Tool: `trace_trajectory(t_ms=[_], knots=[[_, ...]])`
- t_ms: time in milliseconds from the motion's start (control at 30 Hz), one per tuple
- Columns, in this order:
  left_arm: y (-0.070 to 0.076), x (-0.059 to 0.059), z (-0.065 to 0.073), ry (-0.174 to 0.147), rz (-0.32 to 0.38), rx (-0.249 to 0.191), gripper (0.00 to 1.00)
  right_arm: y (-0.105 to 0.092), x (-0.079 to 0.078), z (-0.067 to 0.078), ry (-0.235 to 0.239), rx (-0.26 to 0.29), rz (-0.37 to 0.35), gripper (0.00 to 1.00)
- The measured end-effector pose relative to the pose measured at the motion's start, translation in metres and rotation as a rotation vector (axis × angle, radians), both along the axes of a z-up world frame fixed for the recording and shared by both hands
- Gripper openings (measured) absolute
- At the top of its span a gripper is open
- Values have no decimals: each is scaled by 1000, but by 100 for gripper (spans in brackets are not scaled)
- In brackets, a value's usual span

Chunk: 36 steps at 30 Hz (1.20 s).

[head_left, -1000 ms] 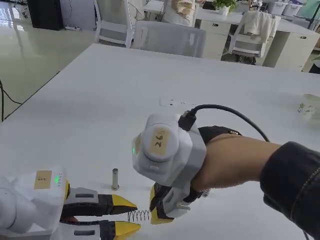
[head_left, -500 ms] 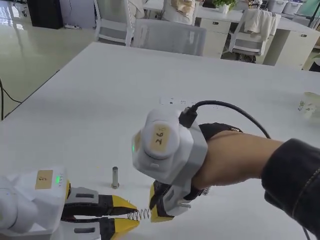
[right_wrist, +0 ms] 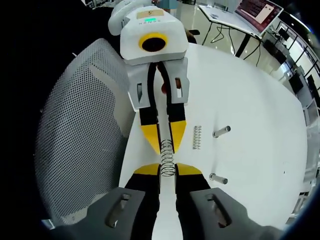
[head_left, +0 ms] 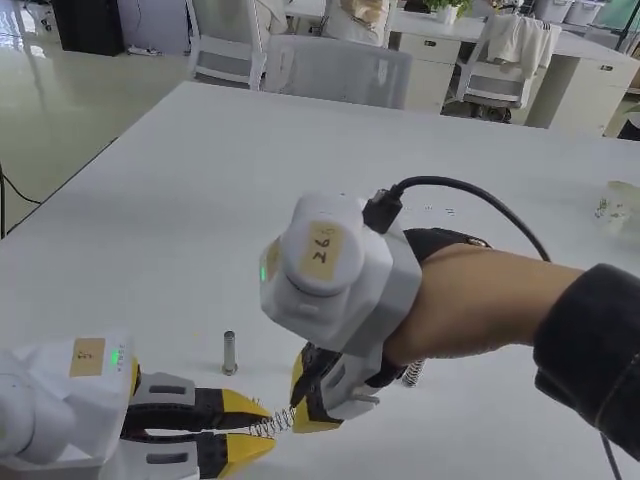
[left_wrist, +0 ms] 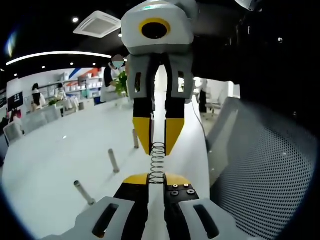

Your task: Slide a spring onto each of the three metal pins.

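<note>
A small steel spring (head_left: 272, 422) spans the gap between my two grippers, just above the white table. My left gripper (head_left: 250, 430) at the lower left is shut on one end of the spring (left_wrist: 157, 162). My right gripper (head_left: 308, 408), held in a hand at centre, is shut on the other end of the spring (right_wrist: 167, 157). In the left gripper view my left gripper (left_wrist: 155, 181) faces the right gripper (left_wrist: 159, 144) tip to tip. Three upright metal pins (left_wrist: 114, 161) stand bare to the left. One pin (head_left: 229, 352) stands just beyond the left jaws.
A second spring (right_wrist: 197, 136) lies loose on the table near two pins (right_wrist: 221, 131), partly hidden under the hand (head_left: 412, 373). A black cable (head_left: 470, 200) runs from the right gripper. A mesh chair (left_wrist: 260, 165) is beside the table edge. Chairs and desks stand far behind.
The left jaws have closed in on the spring's free end. The right gripper has risen a little, so the spring now slants up towards it.
</note>
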<state>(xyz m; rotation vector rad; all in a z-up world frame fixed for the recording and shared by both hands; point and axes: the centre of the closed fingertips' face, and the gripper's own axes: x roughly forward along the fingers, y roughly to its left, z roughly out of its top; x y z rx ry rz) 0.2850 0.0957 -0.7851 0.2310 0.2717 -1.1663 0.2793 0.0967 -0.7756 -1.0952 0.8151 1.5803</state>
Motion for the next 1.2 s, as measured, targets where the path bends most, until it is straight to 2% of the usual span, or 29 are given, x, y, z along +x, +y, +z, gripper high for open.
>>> trace_trajectory(t_ms=[367,633,867,1000,1200], knots=[[0,-1,0,-2,0,0,2,16,-5,13,-17,57,22,8],[0,-3,0,-2,-5,0,2,25,-9,17,-3,95,25,8],[1,-4,-2,-1,-10,5,2,22,-9,13,8,88,31,9],[0,-4,-1,-1,-10,1,2,21,-8,10,18,84,14,13],[0,-4,1,-3,-11,-6,2,20,-9,6,24,76,11,12]])
